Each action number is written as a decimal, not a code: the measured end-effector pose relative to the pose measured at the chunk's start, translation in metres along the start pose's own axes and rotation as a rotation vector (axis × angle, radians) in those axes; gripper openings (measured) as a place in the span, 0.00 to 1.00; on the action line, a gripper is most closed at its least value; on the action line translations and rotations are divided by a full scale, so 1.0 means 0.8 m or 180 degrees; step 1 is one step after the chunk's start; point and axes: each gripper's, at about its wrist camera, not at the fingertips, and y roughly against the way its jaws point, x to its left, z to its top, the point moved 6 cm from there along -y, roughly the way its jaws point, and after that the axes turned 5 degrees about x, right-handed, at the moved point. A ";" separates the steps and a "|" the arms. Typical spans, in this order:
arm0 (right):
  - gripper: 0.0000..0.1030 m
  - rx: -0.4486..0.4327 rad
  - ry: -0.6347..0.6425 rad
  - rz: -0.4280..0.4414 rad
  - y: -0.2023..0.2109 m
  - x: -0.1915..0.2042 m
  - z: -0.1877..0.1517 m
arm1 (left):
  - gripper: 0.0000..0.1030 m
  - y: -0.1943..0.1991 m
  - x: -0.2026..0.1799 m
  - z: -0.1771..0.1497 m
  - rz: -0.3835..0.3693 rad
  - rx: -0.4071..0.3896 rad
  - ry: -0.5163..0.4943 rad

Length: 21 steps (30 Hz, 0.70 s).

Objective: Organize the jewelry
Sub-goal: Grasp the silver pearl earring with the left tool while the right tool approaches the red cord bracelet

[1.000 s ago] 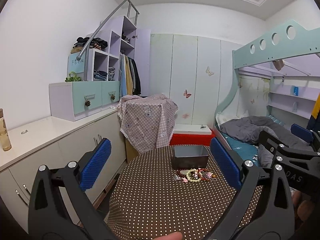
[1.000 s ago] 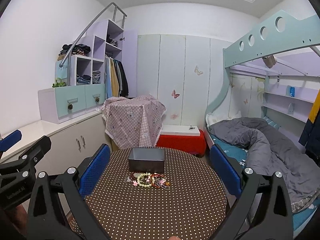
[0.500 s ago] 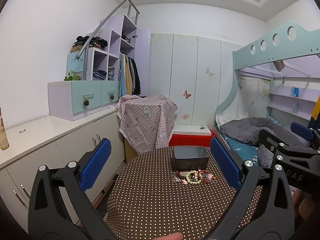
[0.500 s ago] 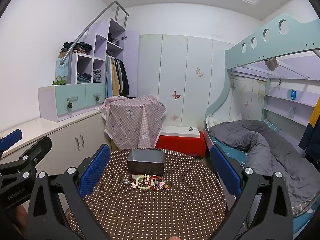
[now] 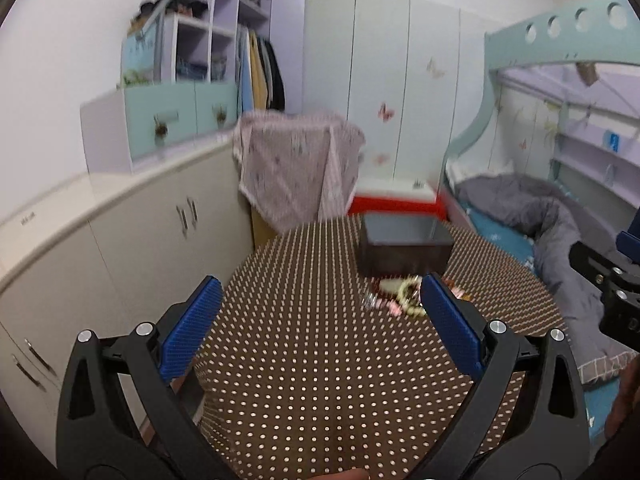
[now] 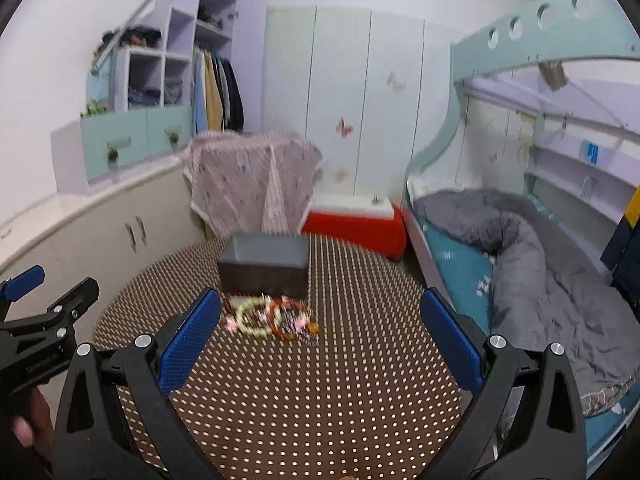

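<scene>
A pile of bead bracelets (image 6: 272, 318) in white, red and pink lies on a round table with a brown polka-dot cloth (image 6: 304, 392). A dark grey open box (image 6: 264, 266) stands just behind the pile. In the left wrist view the pile (image 5: 400, 298) sits beside the right finger, partly hidden by it, with the box (image 5: 404, 248) beyond. My left gripper (image 5: 320, 328) is open and empty above the table. My right gripper (image 6: 320, 336) is open and empty, a short way in front of the pile.
White cabinets (image 6: 100, 236) run along the left wall. A cloth-covered stand (image 6: 252, 180) and a red-and-white box (image 6: 356, 220) lie behind the table. A bunk bed with a grey duvet (image 6: 520, 248) is on the right.
Both grippers have tilted down and moved forward toward the table, so the box and bracelets look larger and closer. Both stay open.
</scene>
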 end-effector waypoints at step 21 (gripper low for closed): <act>0.93 0.1058 -0.0143 0.0148 -0.152 -0.033 -0.054 | 0.94 -0.216 -0.028 -0.016 0.0042 0.1055 -0.0315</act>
